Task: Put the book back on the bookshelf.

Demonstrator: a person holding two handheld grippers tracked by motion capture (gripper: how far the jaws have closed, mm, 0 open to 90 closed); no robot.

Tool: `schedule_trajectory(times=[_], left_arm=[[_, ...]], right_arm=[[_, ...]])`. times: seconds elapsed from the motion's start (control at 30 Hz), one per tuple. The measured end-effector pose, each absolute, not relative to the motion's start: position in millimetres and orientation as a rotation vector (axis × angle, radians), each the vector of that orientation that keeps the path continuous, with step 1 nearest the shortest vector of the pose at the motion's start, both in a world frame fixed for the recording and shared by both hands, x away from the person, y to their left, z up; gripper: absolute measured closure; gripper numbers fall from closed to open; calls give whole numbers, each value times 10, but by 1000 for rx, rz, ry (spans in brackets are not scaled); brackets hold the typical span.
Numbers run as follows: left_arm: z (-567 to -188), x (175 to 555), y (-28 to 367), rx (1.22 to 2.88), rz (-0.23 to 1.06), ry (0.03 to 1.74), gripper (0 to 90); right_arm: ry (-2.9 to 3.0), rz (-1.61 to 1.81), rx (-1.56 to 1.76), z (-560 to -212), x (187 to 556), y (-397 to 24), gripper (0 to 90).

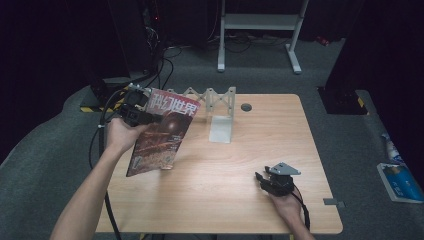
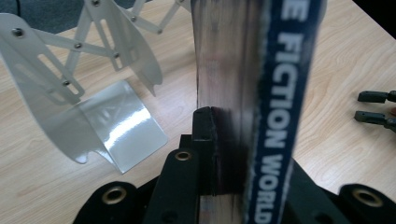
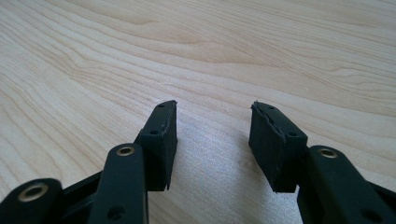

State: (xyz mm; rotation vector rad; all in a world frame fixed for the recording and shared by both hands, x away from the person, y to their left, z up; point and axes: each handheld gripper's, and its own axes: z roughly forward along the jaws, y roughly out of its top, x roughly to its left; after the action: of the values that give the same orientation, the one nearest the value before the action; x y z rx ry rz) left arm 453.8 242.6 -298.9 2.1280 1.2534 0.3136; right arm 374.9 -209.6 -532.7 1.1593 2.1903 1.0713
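A glossy dark-red science-fiction magazine (image 1: 162, 137) hangs tilted above the left of the frame, clamped at its top edge in the left hand-held gripper (image 1: 145, 117). Just right of it, a white folding metal bookstand (image 1: 216, 110) stands on the pale wooden desk (image 1: 225, 200). At lower right, the right hand-held gripper (image 1: 260, 178) rests on the desk, jaws wide and empty.

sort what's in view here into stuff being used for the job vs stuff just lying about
In use:
- magazine, clamped in the left claw
- white folding rack, close beside it

Lying about:
- right claw, open, resting on the table
- blue packet on the floor
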Motion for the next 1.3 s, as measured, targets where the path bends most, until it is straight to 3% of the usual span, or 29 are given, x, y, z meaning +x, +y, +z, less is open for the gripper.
schedule_trajectory(times=[1.3], left_arm=[[-2861,4823,2760,2139,299,1453,819]], right_arm=[[2195,1071,1156,-5327,3747,-2097,517]])
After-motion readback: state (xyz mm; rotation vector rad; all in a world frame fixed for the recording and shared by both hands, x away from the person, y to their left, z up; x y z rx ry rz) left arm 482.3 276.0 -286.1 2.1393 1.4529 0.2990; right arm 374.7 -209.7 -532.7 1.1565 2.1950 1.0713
